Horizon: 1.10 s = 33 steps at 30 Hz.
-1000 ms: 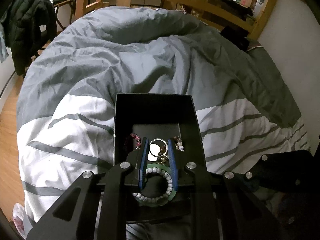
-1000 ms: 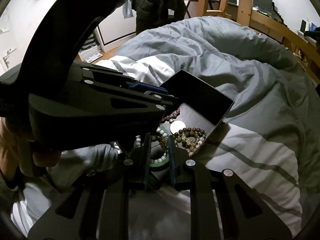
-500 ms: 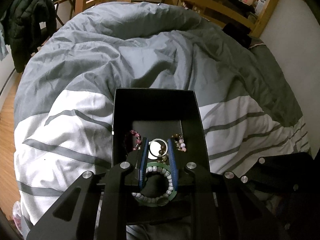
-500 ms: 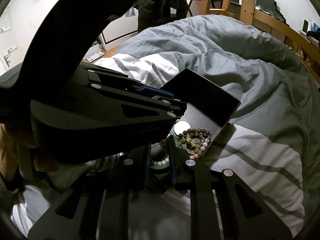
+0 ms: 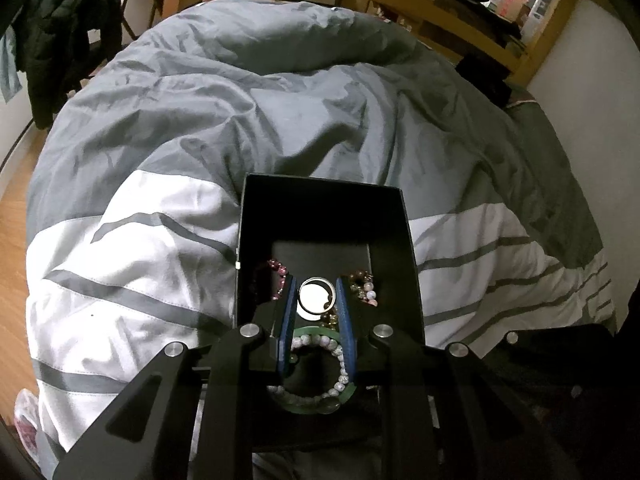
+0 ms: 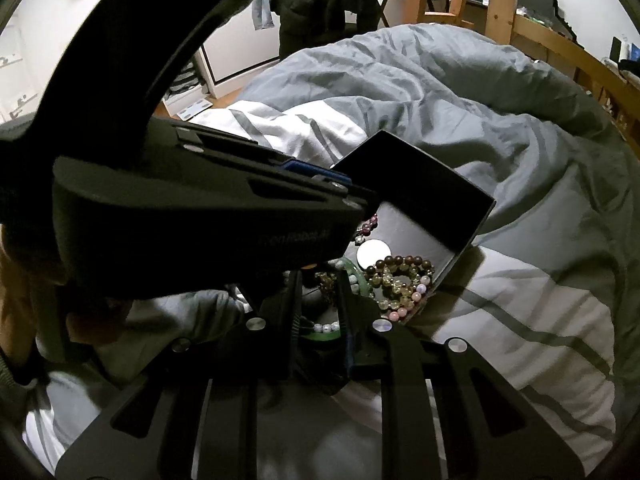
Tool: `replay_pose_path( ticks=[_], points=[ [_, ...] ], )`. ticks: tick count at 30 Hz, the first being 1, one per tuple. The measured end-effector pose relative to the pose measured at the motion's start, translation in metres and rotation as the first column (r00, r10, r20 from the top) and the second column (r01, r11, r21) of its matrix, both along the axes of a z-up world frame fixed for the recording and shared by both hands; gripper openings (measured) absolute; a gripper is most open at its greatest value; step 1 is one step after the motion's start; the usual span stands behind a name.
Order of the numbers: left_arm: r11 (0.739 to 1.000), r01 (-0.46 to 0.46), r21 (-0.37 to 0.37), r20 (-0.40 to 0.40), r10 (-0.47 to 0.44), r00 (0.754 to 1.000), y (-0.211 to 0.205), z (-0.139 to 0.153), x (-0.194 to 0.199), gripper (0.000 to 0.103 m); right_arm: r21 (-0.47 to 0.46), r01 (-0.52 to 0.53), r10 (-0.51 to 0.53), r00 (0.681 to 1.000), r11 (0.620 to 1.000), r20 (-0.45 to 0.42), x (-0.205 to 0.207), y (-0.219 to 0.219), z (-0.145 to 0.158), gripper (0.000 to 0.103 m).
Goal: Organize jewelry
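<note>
A black open box (image 5: 320,208) lies on the duvet. It holds a purple bead bracelet (image 5: 276,270), a white disc (image 5: 314,298) ringed in silver, a mixed bead bracelet (image 5: 366,286), and a green bangle (image 5: 320,330) with a white bead bracelet (image 5: 342,372) inside it. My left gripper (image 5: 316,280) hovers over the box's near half, its blue pads a narrow gap apart with nothing pinched. In the right wrist view my right gripper (image 6: 320,274) stands at the near corner of the box (image 6: 412,176), also slightly apart. The left gripper (image 6: 360,198) reaches in above it, beside the brown-and-pink beads (image 6: 400,276).
The box rests on a rumpled grey and white striped duvet (image 5: 160,240). A wooden bed frame (image 5: 400,4) runs along the far side. A dark jacket (image 5: 64,32) hangs at the left above a wooden floor (image 5: 16,184). A person's hand (image 6: 20,300) holds the left gripper.
In the right wrist view the box and its beads have shifted slightly to the right, and the left gripper hides more of the box. The left wrist view is almost unchanged.
</note>
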<state>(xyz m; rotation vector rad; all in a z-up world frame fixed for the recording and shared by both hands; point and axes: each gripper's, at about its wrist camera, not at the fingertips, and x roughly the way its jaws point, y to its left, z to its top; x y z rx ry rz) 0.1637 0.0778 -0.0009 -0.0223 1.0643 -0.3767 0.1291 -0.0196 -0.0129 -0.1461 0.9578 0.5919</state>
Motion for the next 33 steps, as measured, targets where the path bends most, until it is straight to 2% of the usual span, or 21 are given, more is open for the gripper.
replay_pose_path(
  ticks=[2, 4, 5, 6, 8, 10, 12, 14, 15, 16, 19, 24, 33],
  points=[
    [1.000, 0.003, 0.004, 0.003, -0.003, 1.000, -0.001, 0.001, 0.000, 0.029, -0.008, -0.003, 0.003, 1.000, 1.000, -0.003, 0.000, 0.001, -0.002, 0.020],
    [1.000, 0.004, 0.014, 0.019, -0.005, 1.000, -0.003, 0.003, -0.001, 0.041, -0.011, -0.008, 0.007, 1.000, 1.000, -0.006, 0.000, 0.002, -0.004, 0.021],
    [1.000, 0.006, 0.013, 0.024, -0.007, 1.000, -0.003, 0.004, -0.001, 0.041, -0.009, -0.007, 0.007, 1.000, 1.000, -0.005, 0.000, 0.002, -0.004, 0.026],
    [1.000, 0.009, 0.011, 0.025, -0.009, 1.000, -0.003, 0.004, -0.001, 0.042, -0.006, -0.005, 0.004, 1.000, 1.000, -0.003, 0.001, 0.001, -0.004, 0.039],
    [1.000, 0.001, 0.003, 0.023, -0.001, 1.000, -0.001, 0.005, 0.000, 0.046, 0.017, 0.006, -0.007, 1.000, 1.000, 0.009, 0.000, -0.002, -0.002, 0.057],
    [1.000, -0.019, 0.003, 0.033, 0.019, 0.999, 0.002, 0.006, 0.001, 0.057, 0.038, 0.016, -0.017, 1.000, 0.999, 0.019, 0.000, -0.004, 0.001, 0.064],
    [0.999, -0.042, 0.001, 0.049, 0.042, 0.998, 0.006, 0.009, 0.001, 0.062, 0.038, 0.034, -0.035, 0.998, 0.999, 0.042, 0.000, -0.008, 0.005, 0.078],
    [0.997, -0.077, 0.001, 0.075, 0.077, 0.994, 0.011, 0.014, 0.001, 0.074, 0.045, 0.048, -0.050, 0.997, 0.998, 0.056, -0.001, -0.012, 0.008, 0.090],
    [0.996, -0.089, 0.001, 0.085, 0.088, 0.992, 0.013, 0.017, 0.001, 0.084, 0.052, 0.058, -0.061, 0.996, 0.997, 0.071, -0.002, -0.014, 0.012, 0.093],
    [0.995, -0.103, 0.000, 0.099, 0.103, 0.990, 0.014, 0.020, 0.000, 0.089, 0.056, 0.062, -0.066, 0.995, 0.997, 0.078, -0.002, -0.015, 0.014, 0.094],
    [0.993, -0.115, 0.004, 0.132, 0.114, 0.985, 0.017, 0.031, -0.005, 0.090, 0.055, 0.086, -0.092, 0.991, 0.995, 0.099, -0.005, -0.019, 0.023, 0.099],
    [0.992, -0.124, -0.015, 0.163, 0.125, 0.979, 0.022, 0.059, -0.021, 0.092, 0.055, 0.110, -0.116, 0.985, 0.992, 0.125, -0.018, -0.023, 0.045, 0.099],
    [0.992, -0.127, 0.024, 0.249, 0.118, 0.961, 0.034, 0.125, -0.068, 0.092, 0.041, 0.185, -0.189, 0.960, 0.982, 0.208, -0.047, -0.042, 0.113, 0.099]
  ],
)
